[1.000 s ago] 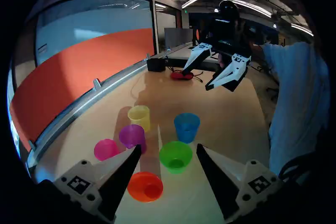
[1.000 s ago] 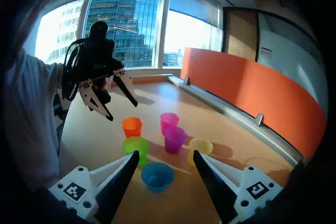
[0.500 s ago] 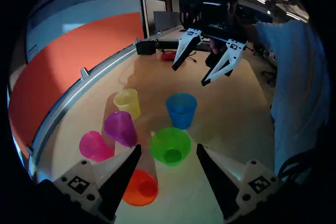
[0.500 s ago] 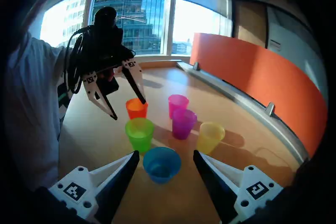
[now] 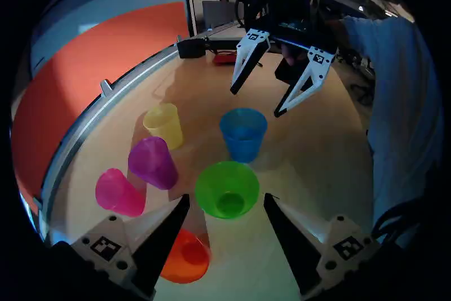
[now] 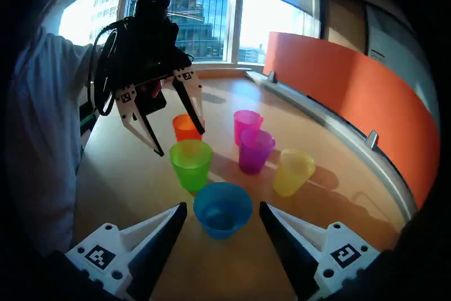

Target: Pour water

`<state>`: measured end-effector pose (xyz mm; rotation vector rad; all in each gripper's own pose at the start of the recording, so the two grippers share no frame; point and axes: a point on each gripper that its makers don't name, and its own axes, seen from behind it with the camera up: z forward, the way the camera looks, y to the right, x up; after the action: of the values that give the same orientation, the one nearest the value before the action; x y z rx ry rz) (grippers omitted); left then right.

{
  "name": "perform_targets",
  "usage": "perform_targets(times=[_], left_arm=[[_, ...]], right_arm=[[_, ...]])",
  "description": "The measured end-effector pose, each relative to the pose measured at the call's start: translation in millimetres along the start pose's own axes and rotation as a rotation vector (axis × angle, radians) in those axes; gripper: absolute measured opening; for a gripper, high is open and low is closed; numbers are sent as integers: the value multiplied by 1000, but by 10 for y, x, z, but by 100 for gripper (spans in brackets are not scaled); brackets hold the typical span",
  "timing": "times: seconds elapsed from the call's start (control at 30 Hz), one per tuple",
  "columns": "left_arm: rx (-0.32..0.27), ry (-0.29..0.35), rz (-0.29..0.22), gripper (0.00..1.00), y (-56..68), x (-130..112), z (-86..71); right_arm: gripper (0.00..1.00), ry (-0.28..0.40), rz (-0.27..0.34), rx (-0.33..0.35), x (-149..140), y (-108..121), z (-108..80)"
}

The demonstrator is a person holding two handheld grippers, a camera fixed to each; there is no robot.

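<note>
A: Hovering, both empty: left gripper (image 5: 225, 195) spread above the green cup (image 6: 191, 163), right gripper (image 6: 222, 204) spread above the blue cup (image 5: 243, 132).
B: Any pouring yet?
A: Not begun. Nothing lifted; both cups stand upright on the table (image 5: 315, 149).

Six plastic cups (image 5: 227, 188), two tools (image 5: 225, 195), one table (image 5: 318, 149)

Green cup (image 5: 227, 191) stands just ahead of the spread tips of the left gripper (image 5: 224, 197); blue cup (image 6: 222, 209) likewise before the right gripper (image 6: 222, 205) — straight lines blocked. Purple cup (image 5: 151, 161), pink cup (image 5: 117, 192) and yellow cup (image 5: 164, 125) crowd the orange partition (image 5: 84, 70) side; bare table (image 5: 315, 149) toward the person's sleeve (image 5: 406, 120) lies free.
</note>
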<state>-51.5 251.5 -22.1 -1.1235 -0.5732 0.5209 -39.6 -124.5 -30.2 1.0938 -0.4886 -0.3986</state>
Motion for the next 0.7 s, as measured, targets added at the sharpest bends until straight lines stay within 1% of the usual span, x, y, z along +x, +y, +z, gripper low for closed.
perform_targets(times=[0.2, 0.37, 0.7], left_arm=[[4, -25, 3, 98, -8, -36, 99], [0, -33, 4, 98, -3, -28, 178], [-6, -59, 17, 98, 8, -49, 303]], right_arm=[[100, -23, -15, 6, -74, 1, 73], [100, -37, -23, 9, -118, 7, 154], [100, -58, -25, 12, -178, 27, 305]])
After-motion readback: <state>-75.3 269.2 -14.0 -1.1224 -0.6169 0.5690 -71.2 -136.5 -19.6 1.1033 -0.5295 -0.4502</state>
